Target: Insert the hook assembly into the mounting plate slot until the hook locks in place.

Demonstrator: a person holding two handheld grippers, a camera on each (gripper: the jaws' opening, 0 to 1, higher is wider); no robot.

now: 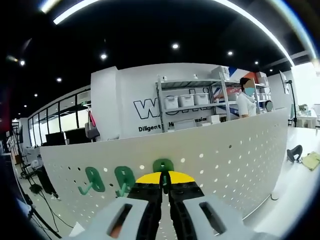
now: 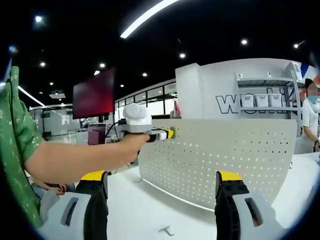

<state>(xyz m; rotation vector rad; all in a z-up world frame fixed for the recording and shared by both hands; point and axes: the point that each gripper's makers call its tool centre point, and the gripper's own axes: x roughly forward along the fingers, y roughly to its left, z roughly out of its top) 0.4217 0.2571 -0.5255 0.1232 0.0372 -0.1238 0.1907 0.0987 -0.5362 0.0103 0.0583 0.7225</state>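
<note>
The white perforated mounting plate [image 1: 220, 150] looks like matt painted sheet metal, and the three green hooks [image 1: 163, 166] on it look like smooth, slightly glossy plastic. The white tabletop [image 2: 150, 205] is smooth with a soft sheen.

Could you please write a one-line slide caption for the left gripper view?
Left gripper, jaws shut on a green hook, pressing it against the white pegboard beside two mounted hooks.

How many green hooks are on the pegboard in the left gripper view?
3. One green hook hangs farthest left on the pegboard, a second beside it, and a third sits at the left gripper tips, partly hidden by the jaws.
</note>
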